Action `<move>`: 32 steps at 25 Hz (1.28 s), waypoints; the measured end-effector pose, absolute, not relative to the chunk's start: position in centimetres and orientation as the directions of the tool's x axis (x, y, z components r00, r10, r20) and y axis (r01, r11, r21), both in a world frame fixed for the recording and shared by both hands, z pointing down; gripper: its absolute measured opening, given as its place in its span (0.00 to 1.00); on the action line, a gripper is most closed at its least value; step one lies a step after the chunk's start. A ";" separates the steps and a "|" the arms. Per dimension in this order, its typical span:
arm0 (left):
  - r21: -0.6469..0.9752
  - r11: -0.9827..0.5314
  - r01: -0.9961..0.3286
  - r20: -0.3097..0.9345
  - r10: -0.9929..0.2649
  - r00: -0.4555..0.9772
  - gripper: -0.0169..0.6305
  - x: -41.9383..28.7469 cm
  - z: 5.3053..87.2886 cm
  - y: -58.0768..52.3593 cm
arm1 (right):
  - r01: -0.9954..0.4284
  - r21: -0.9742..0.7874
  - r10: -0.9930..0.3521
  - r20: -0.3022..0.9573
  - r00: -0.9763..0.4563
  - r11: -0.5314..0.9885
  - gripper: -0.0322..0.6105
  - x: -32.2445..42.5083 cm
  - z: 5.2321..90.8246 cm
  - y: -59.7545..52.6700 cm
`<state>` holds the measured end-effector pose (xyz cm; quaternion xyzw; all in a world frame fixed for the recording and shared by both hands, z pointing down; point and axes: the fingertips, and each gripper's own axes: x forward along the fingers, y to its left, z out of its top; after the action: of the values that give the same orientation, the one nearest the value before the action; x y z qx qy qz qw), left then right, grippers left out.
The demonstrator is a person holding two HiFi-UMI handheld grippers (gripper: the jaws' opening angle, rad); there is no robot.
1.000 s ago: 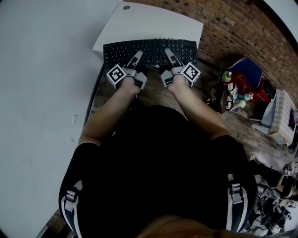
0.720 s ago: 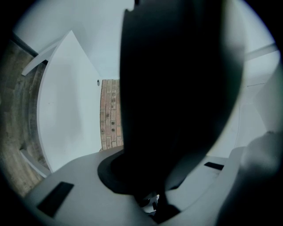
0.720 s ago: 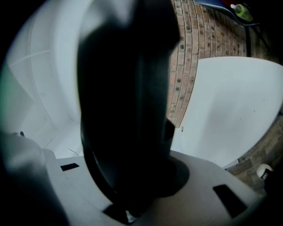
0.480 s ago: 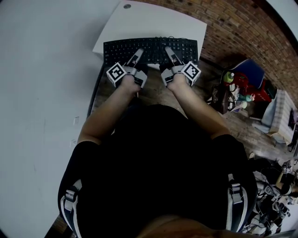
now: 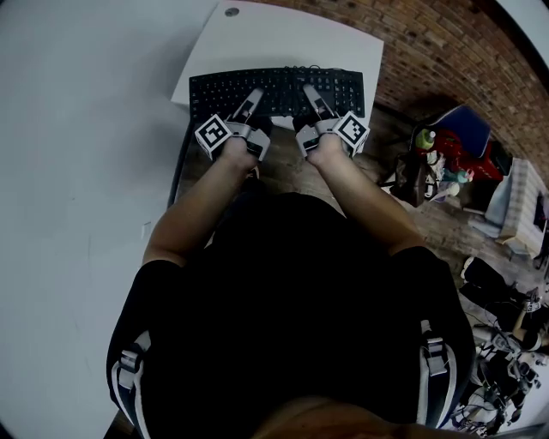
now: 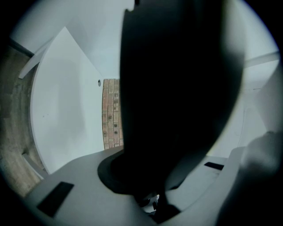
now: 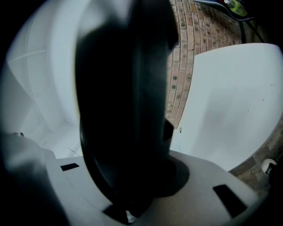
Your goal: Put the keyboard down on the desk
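A black keyboard is held level over the near part of the white desk; I cannot tell whether it touches the top. My left gripper is shut on the keyboard's near edge left of centre, and my right gripper is shut on it right of centre. In the left gripper view the keyboard is a big dark shape filling the jaws of that gripper, with the desk to the left. The right gripper view shows the keyboard clamped in its gripper, beside the desk.
The desk has a small round cable hole near its far corner. A brick surface lies to the right. A green bottle and red and blue items crowd the right side, with cables and clutter lower right.
Both grippers have carried the keyboard a little farther forward over the desk; their grip on it looks the same.
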<state>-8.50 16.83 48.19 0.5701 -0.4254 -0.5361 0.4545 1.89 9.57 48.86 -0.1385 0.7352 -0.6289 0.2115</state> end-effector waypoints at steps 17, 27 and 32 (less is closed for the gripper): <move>0.982 -0.186 0.027 -0.188 -0.977 0.096 0.15 -13.7 49.7 12.3 | 0.043 -0.990 -0.512 -0.105 -0.853 0.132 0.24 -2.9 50.7 5.4; 0.983 -0.176 0.044 -0.180 -0.975 0.132 0.15 -16.4 51.2 9.3 | 0.032 -0.992 -0.538 -0.094 -0.838 0.123 0.24 -5.5 52.2 2.8; 0.984 -0.174 0.044 -0.179 -0.973 0.148 0.15 -17.8 51.3 8.1 | 0.029 -0.992 -0.551 -0.092 -0.829 0.122 0.24 -6.7 52.2 1.8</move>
<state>-17.76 8.09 51.28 0.5712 -0.4064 -0.5106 0.4979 -6.69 1.77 52.18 -0.1830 0.7137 -0.6367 0.2276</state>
